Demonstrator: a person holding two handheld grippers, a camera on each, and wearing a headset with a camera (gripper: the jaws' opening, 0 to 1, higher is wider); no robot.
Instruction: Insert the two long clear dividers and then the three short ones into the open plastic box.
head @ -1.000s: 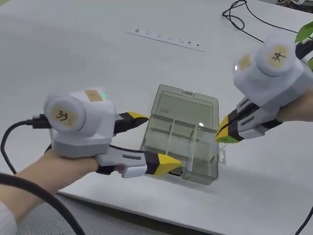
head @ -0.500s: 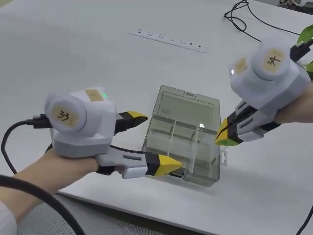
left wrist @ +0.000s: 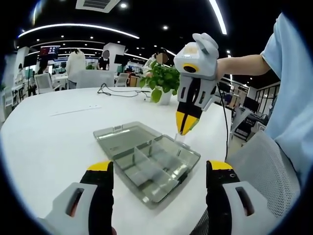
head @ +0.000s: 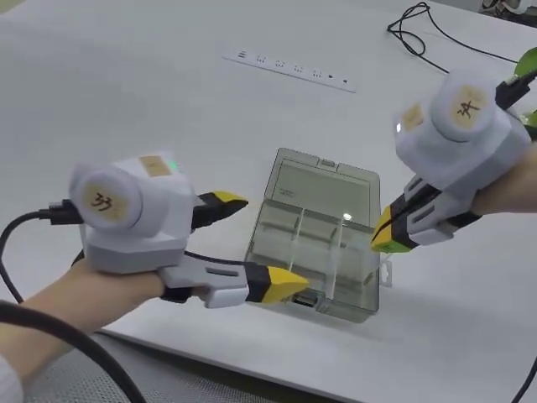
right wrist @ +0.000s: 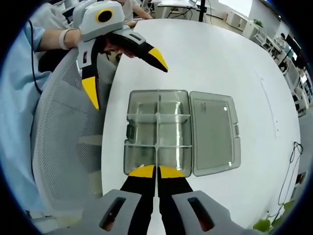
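Smoky clear plastic box (head: 317,252), lid open, sits btwn grippers on white table (head: 126,101), clear dividers (right wrist: 157,116) inside. L gripper (head: 258,241) left of it, jaws wide apart. R gripper (head: 383,238) jaws pressed together at box's right edge.

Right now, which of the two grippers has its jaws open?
The left gripper, at the plastic box's left side: its yellow-tipped jaws stand wide apart. The right gripper, over the box's right edge, has its jaws closed together.
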